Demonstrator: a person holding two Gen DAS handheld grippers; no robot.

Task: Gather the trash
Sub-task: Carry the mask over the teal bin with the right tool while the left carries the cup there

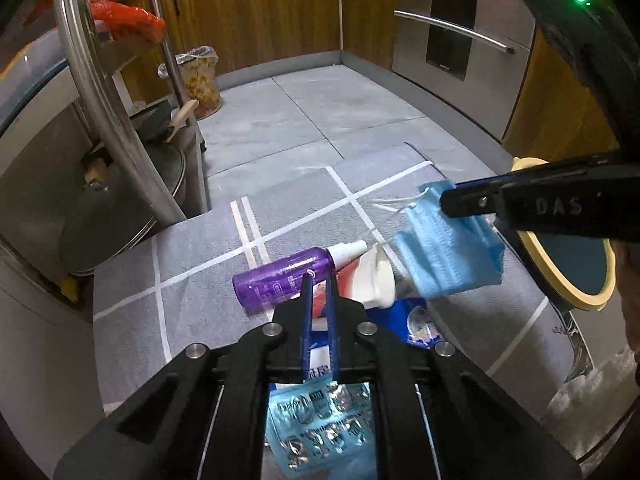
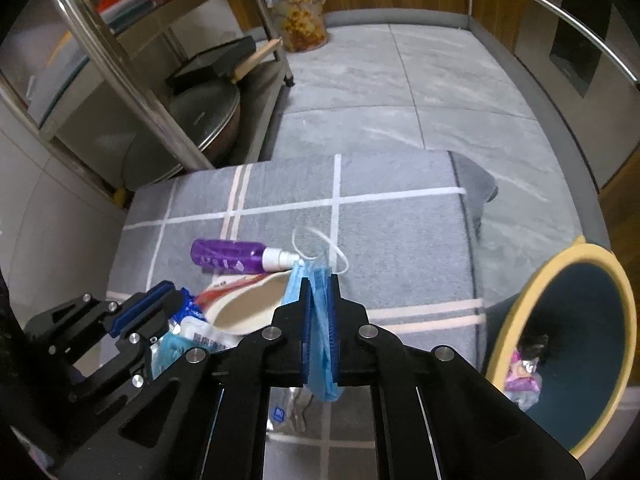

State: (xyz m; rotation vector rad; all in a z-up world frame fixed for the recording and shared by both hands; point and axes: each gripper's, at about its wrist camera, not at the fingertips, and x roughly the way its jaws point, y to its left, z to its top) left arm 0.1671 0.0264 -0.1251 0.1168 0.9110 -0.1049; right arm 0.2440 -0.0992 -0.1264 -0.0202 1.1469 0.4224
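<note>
A: What does the right claw [image 2: 319,300] have?

B: It is clamped on the blue face mask [image 2: 320,320], a soft, light thing that hangs limp; a pinch on the folded pleats should suit it.

A: And the left claw [image 1: 319,292]?

B: Closed on a crinkly wrapper [image 1: 320,356], probably slippery. At its twelve o'clock the purple spray bottle [image 1: 280,280] lies on the grey mat [image 1: 192,292]: rigid, round, best taken across its body. The bin [image 2: 624,320] waits at the right claw's three o'clock.
</note>
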